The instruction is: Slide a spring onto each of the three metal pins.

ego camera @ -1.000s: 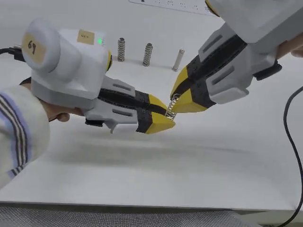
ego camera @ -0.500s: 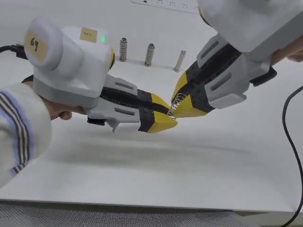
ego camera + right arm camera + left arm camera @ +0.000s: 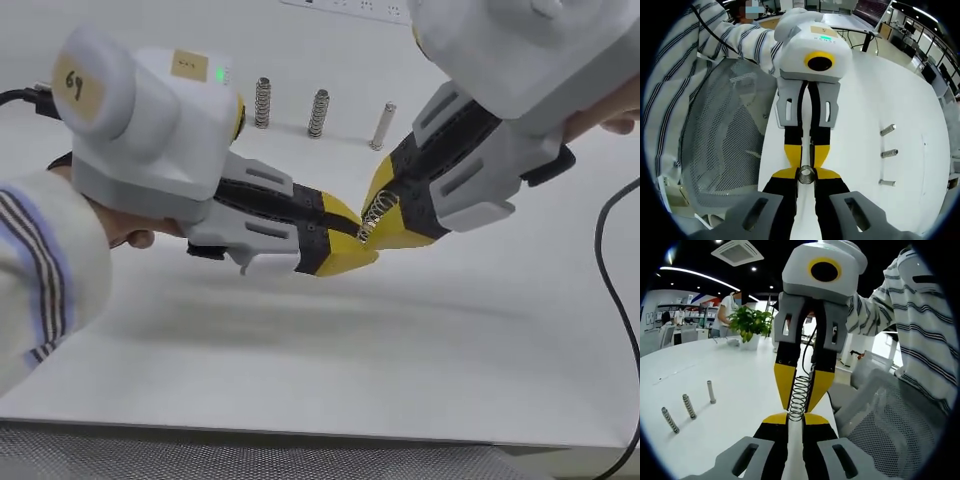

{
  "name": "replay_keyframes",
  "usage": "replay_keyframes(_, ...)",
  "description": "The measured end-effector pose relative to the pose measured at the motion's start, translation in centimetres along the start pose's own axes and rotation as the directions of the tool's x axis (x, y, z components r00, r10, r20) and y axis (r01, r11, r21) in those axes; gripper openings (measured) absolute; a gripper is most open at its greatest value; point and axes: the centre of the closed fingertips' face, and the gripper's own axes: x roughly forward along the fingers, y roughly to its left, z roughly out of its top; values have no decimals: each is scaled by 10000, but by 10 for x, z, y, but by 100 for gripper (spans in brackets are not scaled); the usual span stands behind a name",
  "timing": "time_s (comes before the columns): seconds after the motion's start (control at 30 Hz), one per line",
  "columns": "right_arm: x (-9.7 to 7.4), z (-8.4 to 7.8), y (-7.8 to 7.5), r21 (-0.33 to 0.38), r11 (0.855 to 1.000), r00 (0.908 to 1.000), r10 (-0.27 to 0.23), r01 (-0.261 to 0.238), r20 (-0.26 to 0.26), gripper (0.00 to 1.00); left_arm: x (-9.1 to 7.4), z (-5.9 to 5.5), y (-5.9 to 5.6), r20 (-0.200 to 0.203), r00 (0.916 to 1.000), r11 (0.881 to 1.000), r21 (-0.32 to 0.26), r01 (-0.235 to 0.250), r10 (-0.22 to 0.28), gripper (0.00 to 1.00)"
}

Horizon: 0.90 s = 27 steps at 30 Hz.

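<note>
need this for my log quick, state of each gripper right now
left gripper: closed on the end of the spring
right gripper: closed on the same spring

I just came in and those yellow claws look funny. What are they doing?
A person holds a gripper in each hand above a white workbench. The right gripper pinches a small spring, and the left gripper has its tips at one end of it; whether they grip it is unclear. Two pins at the back already wear springs; the third pin is bare.
</note>
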Motion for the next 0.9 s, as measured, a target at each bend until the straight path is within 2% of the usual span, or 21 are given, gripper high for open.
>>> replay_keyframes(0.37, 3, 0, 2, -152, 9999, 10000, 20, -21, -93, 9, -1, -4, -1, -141, 9999, 10000, -72, 20, -21, 1)
replay_keyframes(0.43, 3, 0, 4, -85, 9999, 9999, 129, -129, -56, 9, -2, -4, -4, -150, 9997, 9995, -246, 186, -190, 1)
replay_keyframes(0.6, 2, 1, 4, -91, 10000, 10000, 36, -37, -28, 9, -3, -4, -3, -151, 9998, 9999, -135, 98, -100, 1)
replay_keyframes(0.9, 1, 2, 7, -466, 9989, 9999, 102, -108, -125, 8, -5, -2, -5, -152, 9998, 9998, -193, 105, -108, 1)
